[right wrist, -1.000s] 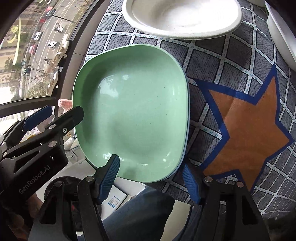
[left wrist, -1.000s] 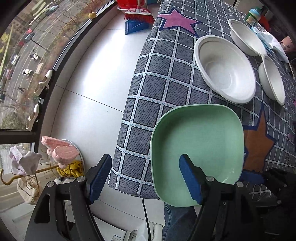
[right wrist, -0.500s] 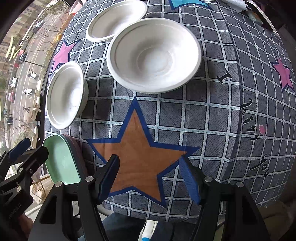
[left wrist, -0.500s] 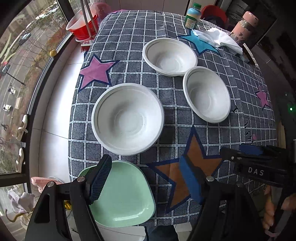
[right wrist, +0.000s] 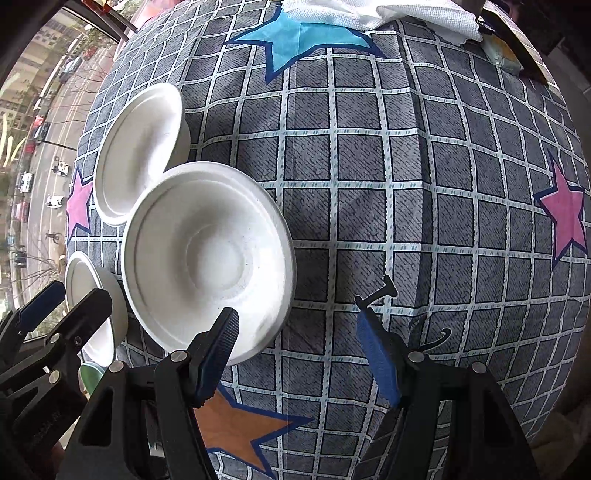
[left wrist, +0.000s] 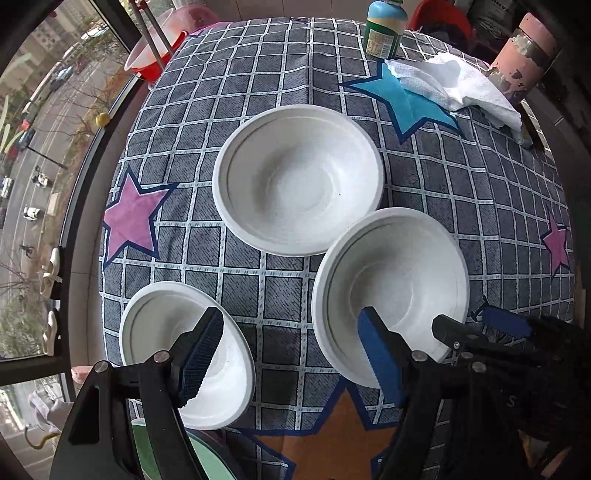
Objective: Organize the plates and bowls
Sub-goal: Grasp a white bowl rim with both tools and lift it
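Three white bowls sit on the checked tablecloth: a far one point(left wrist: 297, 179), a near right one point(left wrist: 391, 284) and a near left one point(left wrist: 162, 332). A green plate point(left wrist: 207, 463) shows only as a sliver at the table's near edge. My left gripper point(left wrist: 291, 354) is open and empty, hovering between the two near bowls. My right gripper point(right wrist: 301, 350) is open and empty, its left finger over the rim of the near right bowl point(right wrist: 207, 254). The far bowl point(right wrist: 138, 147) and near left bowl point(right wrist: 88, 295) lie to the left in the right wrist view.
A white cloth point(left wrist: 454, 85), a green bottle point(left wrist: 384, 29) and a pink cup point(left wrist: 524, 55) stand at the table's far end. A red bucket point(left wrist: 155, 59) is beyond the far left corner. The table's left edge drops off beside a window.
Both grippers have moved forward from the green plate at the near edge to over the white bowls. The plate has slid almost out of both views. Both grippers stayed open.
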Motion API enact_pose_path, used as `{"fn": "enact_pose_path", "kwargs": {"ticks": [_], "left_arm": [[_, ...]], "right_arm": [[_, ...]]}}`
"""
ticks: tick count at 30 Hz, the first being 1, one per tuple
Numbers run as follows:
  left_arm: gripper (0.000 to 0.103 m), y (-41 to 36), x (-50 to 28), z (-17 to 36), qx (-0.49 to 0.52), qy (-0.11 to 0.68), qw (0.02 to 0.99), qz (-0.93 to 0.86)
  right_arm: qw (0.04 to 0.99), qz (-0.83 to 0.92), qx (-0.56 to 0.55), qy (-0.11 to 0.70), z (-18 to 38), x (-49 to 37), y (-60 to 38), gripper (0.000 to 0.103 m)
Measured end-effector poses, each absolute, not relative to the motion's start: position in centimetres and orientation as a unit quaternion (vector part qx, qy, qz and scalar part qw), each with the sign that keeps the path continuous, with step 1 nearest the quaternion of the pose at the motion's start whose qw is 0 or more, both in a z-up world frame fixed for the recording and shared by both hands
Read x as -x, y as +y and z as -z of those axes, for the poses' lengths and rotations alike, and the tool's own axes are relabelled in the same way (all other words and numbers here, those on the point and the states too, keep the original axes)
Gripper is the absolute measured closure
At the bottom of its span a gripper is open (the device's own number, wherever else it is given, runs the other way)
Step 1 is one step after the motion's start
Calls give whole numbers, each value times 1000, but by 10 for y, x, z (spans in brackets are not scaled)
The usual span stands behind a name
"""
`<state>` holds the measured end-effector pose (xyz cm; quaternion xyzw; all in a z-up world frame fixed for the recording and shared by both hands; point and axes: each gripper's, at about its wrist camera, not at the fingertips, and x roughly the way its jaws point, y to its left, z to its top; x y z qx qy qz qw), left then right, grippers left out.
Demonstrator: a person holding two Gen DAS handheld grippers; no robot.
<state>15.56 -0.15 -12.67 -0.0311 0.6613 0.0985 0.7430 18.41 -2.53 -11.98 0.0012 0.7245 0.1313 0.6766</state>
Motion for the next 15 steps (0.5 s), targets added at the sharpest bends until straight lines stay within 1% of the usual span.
{"fn": "enact_pose_path", "kwargs": {"ticks": [7,11,12,13,14,15], "left_arm": [[25,1,-179,155,34,687,718,-107],[30,3,-184,165,44,702,704,-100],[34,3,-185,168,51,708,698,-94],[42,2,-186,171,55,712,694,-89],[46,1,-187,174,56,715,691,-85],[54,-1,-187,176,54,718,689,-80]], "right_arm": [[658,-127,-23,742,147,-202,-15,35],[664,-130,-5,737,147,-210,-11,35],[664,-131,0,736,147,-211,-10,37],[666,-135,3,734,146,-213,-8,41],[666,-139,4,732,145,-213,-6,46],[665,-142,7,733,145,-212,0,58]]}}
